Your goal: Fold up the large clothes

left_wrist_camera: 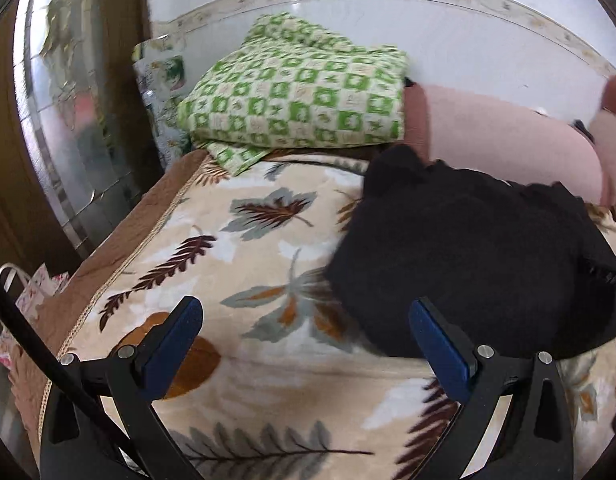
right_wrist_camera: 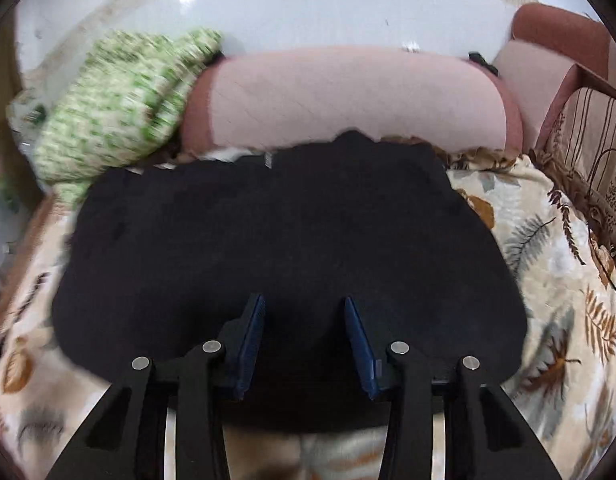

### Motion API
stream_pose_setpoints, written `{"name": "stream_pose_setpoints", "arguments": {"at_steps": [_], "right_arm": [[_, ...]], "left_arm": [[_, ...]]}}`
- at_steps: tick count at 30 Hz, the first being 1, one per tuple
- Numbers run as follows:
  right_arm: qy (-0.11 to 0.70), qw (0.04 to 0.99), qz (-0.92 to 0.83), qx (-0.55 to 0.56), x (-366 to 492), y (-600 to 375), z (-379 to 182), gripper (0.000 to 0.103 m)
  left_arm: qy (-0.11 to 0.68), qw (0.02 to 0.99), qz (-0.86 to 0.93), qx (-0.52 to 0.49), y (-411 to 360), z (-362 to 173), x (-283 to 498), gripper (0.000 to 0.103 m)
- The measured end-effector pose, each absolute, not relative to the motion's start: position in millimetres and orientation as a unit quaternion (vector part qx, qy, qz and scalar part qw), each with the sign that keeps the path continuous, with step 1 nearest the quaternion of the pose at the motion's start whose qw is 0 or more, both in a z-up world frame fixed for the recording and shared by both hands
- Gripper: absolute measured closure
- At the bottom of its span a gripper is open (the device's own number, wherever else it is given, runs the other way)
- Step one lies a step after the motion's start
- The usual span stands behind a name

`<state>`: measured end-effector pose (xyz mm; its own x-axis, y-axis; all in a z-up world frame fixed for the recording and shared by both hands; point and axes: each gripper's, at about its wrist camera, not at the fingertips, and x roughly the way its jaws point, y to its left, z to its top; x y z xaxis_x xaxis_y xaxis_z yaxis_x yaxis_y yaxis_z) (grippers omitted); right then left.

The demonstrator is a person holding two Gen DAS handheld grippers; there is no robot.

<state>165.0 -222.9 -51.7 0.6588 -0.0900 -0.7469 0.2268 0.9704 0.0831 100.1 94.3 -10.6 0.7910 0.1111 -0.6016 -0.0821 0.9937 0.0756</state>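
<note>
A folded black fleece garment (right_wrist_camera: 291, 256) lies flat on a cream plush blanket printed with brown and grey leaves (left_wrist_camera: 243, 240), just in front of a long pink bolster cushion (right_wrist_camera: 348, 96). The right gripper (right_wrist_camera: 303, 308) hovers over the garment's near edge, its blue-padded jaws parted and holding nothing. The left gripper (left_wrist_camera: 303, 312) hangs above bare blanket beside the garment, jaws spread wide and empty. A folded green-and-white checked cloth (left_wrist_camera: 295, 100) rests by the bolster's end.
</note>
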Motion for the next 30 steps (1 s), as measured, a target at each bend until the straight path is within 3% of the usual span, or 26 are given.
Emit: {"name": "stream_pose_setpoints", "arguments": {"at_steps": [4,7,10,14,25,30], "right_arm": [[0.426,0.899,-0.098,0.002,182,-204,-67,0.055],[0.41,0.904,-0.113,-0.046,173,-189,-46,0.058],[0.365,0.928,-0.073,-0.027,158,-170,-10,0.058],[0.378,0.926,0.016,0.002,177,-128,1,0.058],[0.443,0.896,0.024,0.017,253,-81,-59,0.057],[0.396,0.916,0.031,0.044,241,-80,-9,0.057]], "left_arm": [[0.333,0.941,0.053,-0.032,119,-9,106,0.001],[0.342,0.936,0.058,-0.055,131,-10,105,0.001],[0.338,0.936,0.068,-0.072,141,-8,102,0.001],[0.336,0.936,0.073,-0.077,146,-7,102,0.001],[0.34,0.935,0.07,-0.08,149,-8,107,0.001],[0.337,0.935,0.08,-0.08,150,-8,105,0.001]]}}
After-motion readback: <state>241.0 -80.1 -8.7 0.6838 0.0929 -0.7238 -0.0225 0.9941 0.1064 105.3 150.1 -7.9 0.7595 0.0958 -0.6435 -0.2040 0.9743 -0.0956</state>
